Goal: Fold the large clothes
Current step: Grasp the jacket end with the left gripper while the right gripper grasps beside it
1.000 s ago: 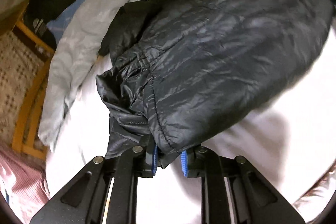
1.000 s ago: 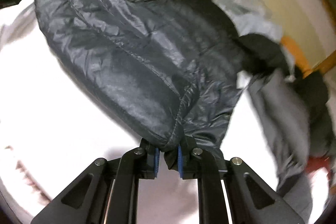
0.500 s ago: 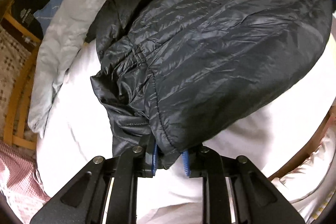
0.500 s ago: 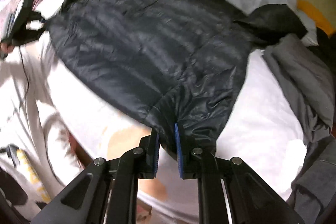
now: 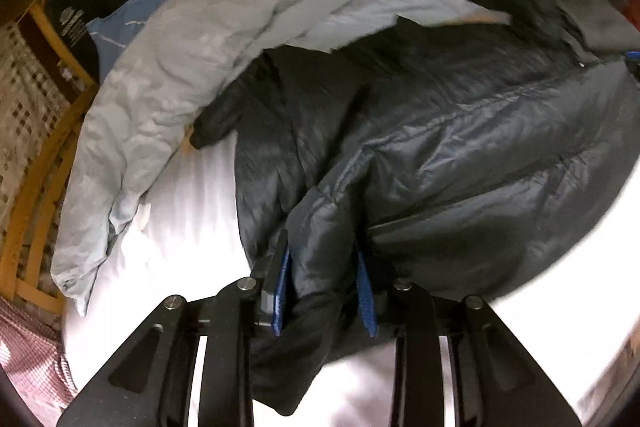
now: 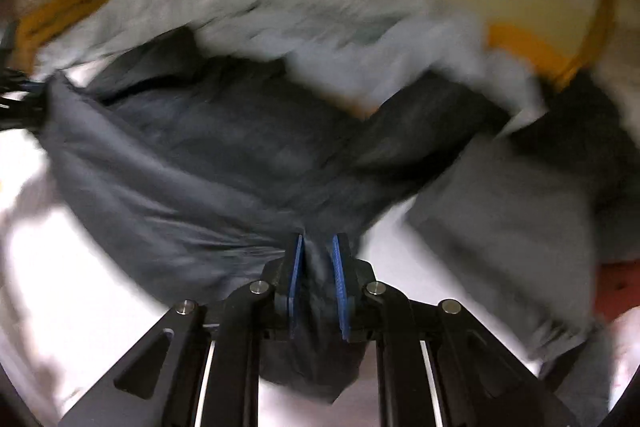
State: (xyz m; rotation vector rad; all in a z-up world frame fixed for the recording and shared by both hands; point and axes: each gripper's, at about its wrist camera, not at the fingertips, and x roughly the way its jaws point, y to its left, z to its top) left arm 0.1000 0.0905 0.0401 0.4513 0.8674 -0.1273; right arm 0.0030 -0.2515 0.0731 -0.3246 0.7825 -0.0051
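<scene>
A dark puffer jacket (image 5: 440, 155) is spread over the white bed sheet (image 5: 192, 211). My left gripper (image 5: 325, 267) is shut on one corner of the jacket, with fabric bunched between the blue pads. My right gripper (image 6: 318, 267) is shut on another corner of the jacket (image 6: 192, 163); this view is blurred by motion. The other gripper shows at the left edge of the right wrist view (image 6: 16, 107), holding the far corner. The jacket hangs stretched between the two grippers, low over the bed.
A light blue-grey garment (image 5: 240, 19) lies crumpled behind the jacket. Dark and grey clothes (image 5: 568, 3) are piled at the far right. A grey garment (image 6: 512, 211) lies right of the jacket. A wooden bed frame (image 5: 36, 187) runs along the left.
Both grippers have moved forward and down, carrying the jacket toward the pile at the back. The jacket now sags and folds on itself. The right wrist view has swung quickly.
</scene>
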